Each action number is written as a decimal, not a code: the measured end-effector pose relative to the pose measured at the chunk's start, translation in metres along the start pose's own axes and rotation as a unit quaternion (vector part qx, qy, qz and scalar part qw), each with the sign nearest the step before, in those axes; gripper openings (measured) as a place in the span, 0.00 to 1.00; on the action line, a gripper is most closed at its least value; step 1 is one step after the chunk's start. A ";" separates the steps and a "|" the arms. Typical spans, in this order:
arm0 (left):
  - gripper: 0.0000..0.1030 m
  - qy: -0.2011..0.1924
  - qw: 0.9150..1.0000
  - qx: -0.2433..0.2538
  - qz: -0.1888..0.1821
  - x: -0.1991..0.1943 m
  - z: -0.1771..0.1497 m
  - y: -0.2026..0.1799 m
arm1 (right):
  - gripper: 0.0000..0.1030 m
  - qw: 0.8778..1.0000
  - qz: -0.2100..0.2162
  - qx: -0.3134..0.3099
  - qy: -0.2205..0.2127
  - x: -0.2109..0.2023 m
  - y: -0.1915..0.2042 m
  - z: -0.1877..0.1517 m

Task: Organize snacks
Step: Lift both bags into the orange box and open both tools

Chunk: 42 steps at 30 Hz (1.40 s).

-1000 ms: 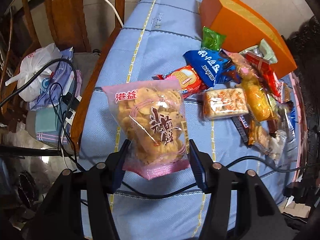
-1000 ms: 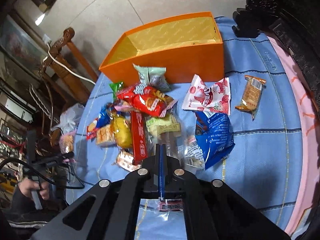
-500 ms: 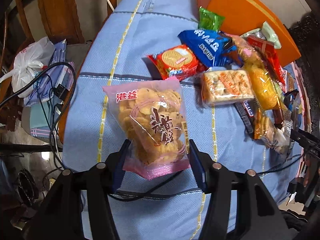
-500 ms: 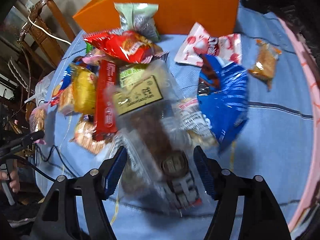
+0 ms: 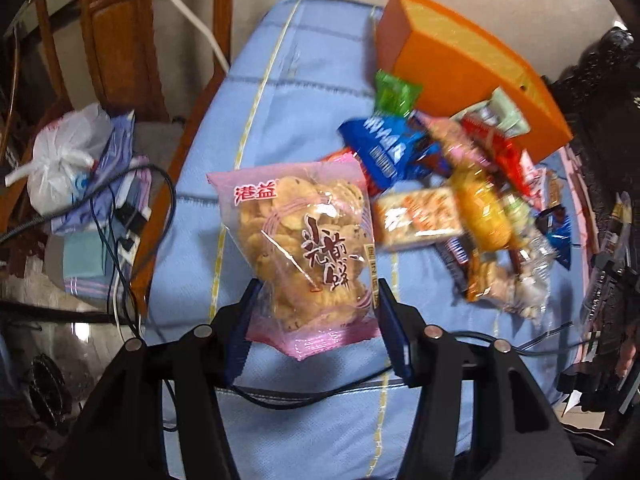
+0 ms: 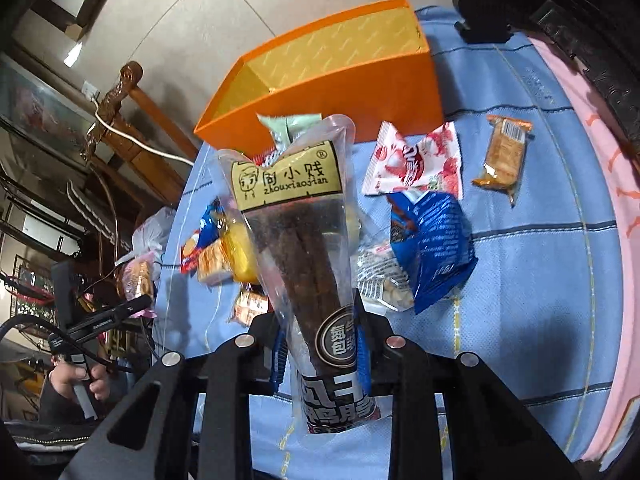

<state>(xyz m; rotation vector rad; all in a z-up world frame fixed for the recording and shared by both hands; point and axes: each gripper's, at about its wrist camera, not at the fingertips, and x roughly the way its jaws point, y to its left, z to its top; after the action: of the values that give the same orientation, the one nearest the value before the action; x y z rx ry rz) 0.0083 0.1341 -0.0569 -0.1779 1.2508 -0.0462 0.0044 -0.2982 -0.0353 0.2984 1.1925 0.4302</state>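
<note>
A snack bag in each of my jaws, above the blue-covered bench.

My left gripper (image 5: 316, 320) points steeply down, its jaws about half open and clamped on the lower sides of the pink cracker bag (image 5: 298, 240), whose long axis runs straight away from me. My right gripper (image 6: 320, 344) also tilts down; its jaws have just been closing and now pinch the clear bag of dark sticks (image 6: 304, 248) near its bottom, the yellow label end pointing toward the orange box (image 6: 340, 80). That box sits open at the far edge of the bench (image 6: 540, 280). The snack pile (image 5: 460, 200) crowds the ground just before it; bare cloth lies open to my left and near me, where a black cable (image 5: 300, 398) crosses.
</note>
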 end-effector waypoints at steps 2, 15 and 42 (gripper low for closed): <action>0.53 -0.015 1.000 0.014 -0.003 -0.011 0.007 -0.008 | 0.26 1.000 0.008 0.000 -0.007 -0.002 0.000 0.001; 0.53 -0.120 0.985 0.125 -0.022 -0.055 0.129 -0.110 | 0.27 0.988 0.011 -0.049 -0.148 -0.047 0.030 0.093; 0.85 -0.014 0.995 0.087 -0.045 0.062 0.246 -0.160 | 0.82 0.982 -0.100 -0.014 -0.162 0.042 0.008 0.203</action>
<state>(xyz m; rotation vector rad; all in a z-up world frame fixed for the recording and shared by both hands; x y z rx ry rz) 0.2707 -0.0050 -0.0156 -0.0841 1.2041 -0.2286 0.2066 -0.2709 0.0033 0.2112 0.8861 0.2119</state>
